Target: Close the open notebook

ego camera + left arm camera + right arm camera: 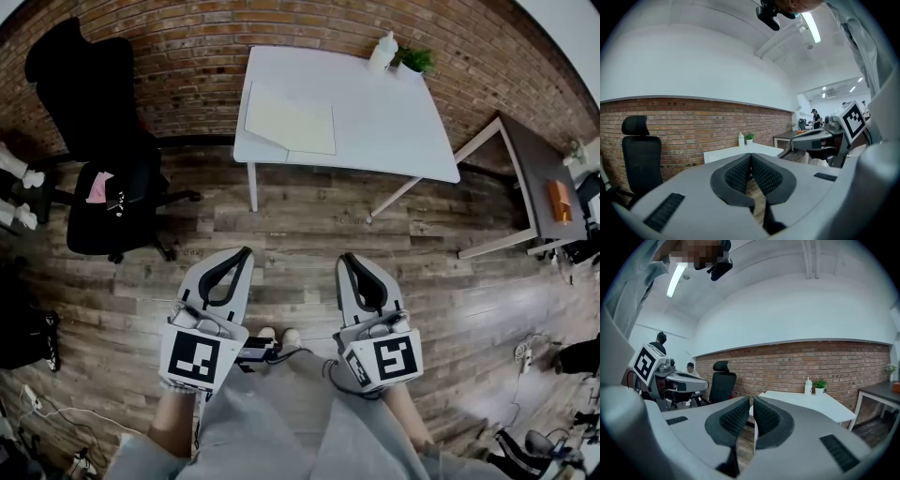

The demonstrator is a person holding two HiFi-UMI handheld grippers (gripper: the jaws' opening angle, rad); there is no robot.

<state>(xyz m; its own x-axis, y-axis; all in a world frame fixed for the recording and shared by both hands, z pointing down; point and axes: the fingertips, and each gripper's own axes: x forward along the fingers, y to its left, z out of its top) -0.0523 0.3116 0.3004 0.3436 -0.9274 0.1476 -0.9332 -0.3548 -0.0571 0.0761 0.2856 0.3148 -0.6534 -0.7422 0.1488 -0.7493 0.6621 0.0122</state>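
The notebook (291, 122) lies on the white counter (394, 127), toward its left end in the head view. It seems to be spread open, though it is small there. Well short of the counter, over the wooden floor (309, 225), the left tool (246, 251) and right tool (347, 257) are both clenched on nothing.

Left gripper (242, 258): held out in front of the body, pointing forward, close to level. Jaws together, pads meeting at the tips, nothing between them.
Right gripper (352, 261): beside the left, apart from it, same heading. Jaws drawn together, a thin slit between the pads, empty.
Left forearm (173, 427) and right forearm (405, 417) bare, reaching forward.
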